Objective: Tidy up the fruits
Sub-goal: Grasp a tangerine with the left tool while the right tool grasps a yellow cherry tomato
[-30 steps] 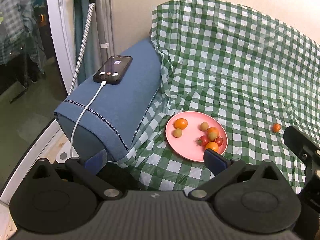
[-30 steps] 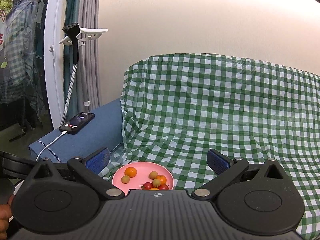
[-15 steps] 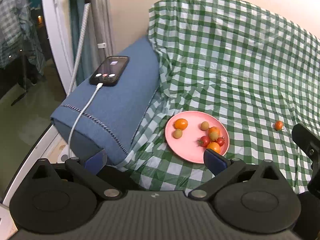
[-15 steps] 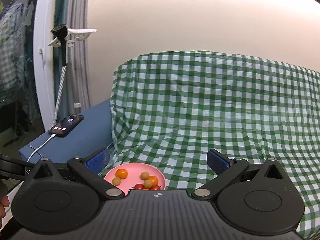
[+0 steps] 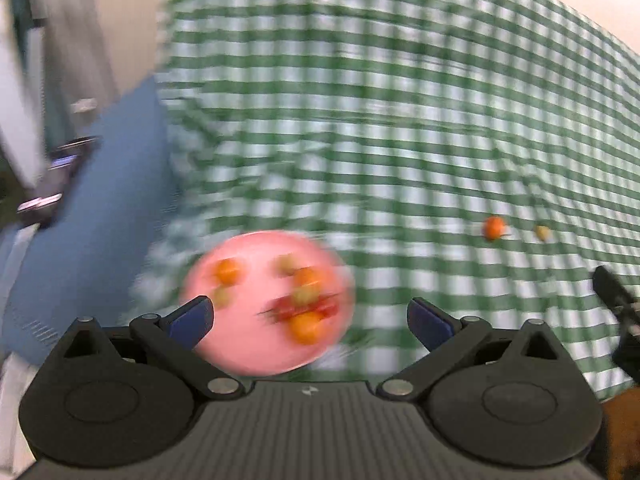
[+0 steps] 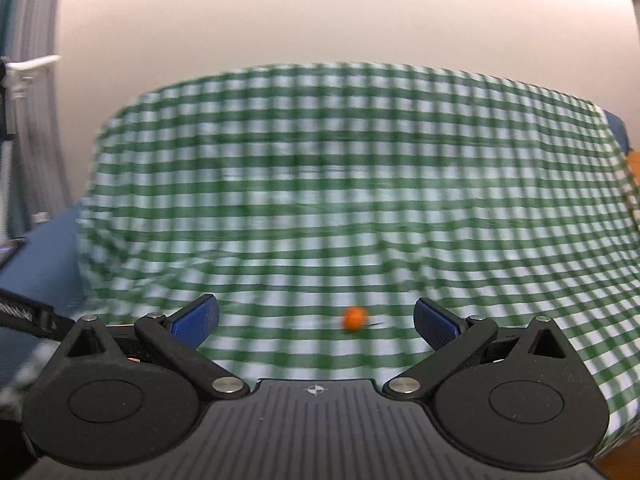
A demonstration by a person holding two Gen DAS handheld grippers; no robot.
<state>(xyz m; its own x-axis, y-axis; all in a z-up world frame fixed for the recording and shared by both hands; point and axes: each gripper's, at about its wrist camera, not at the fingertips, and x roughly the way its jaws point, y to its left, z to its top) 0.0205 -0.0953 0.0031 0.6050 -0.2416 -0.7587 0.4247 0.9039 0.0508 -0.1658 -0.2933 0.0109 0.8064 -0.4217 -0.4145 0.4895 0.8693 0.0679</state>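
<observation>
Both views are motion-blurred. A pink plate [image 5: 248,344] with several small orange, red and yellow-green fruits lies on the green checked cloth [image 5: 380,140], just beyond my left gripper [image 5: 310,320], which is open and holds nothing. An orange fruit [image 5: 494,227] and a small yellow-green fruit [image 5: 542,233] lie loose on the cloth to the right. In the right wrist view the orange fruit [image 6: 355,318] sits on the cloth just ahead of my right gripper [image 6: 316,318], open and empty. Part of the right gripper [image 5: 612,296] shows at the left view's right edge.
A blue cushion [image 5: 92,216] lies left of the plate with a phone [image 5: 60,168] on top. Curtains and a white frame [image 6: 28,92] stand at the left. A plain wall [image 6: 320,12] rises behind the cloth. A hand [image 5: 620,436] shows at lower right.
Both grippers have swung to the right. The plate now sits between the left fingers in view, a second loose fruit has appeared, and the plate has left the right view, replaced by the orange fruit.
</observation>
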